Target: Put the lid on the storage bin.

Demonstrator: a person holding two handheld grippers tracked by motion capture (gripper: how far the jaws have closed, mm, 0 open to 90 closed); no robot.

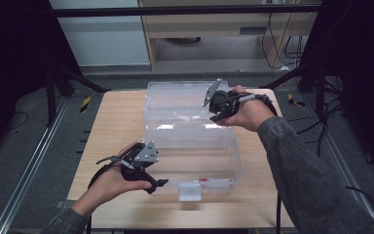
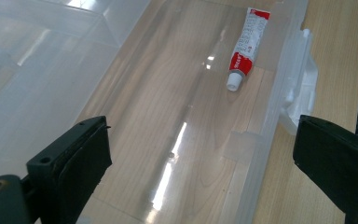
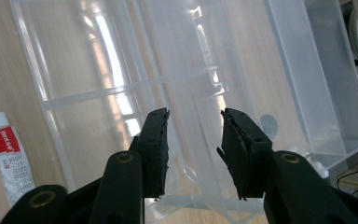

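A clear plastic box (image 1: 233,161) stands on the wooden table with its lid (image 1: 175,100) swung back behind it. A red-and-white tube (image 2: 246,46) with a white cap lies on the box's floor near the front wall, also seen as the tube (image 3: 7,156) and faintly as the tube (image 1: 216,180). My left gripper (image 1: 151,168) hovers at the box's front left corner; the left gripper (image 2: 200,135) is wide open with nothing in it. My right gripper (image 1: 214,111) is over the lid's right side; the right gripper (image 3: 195,116) is open, nothing between its jaws.
The box's front latch (image 1: 190,191) sticks out toward the table's (image 1: 112,126) near edge. Bare wood lies left and right of the box. Dark frame bars and cables surround the table on the floor.
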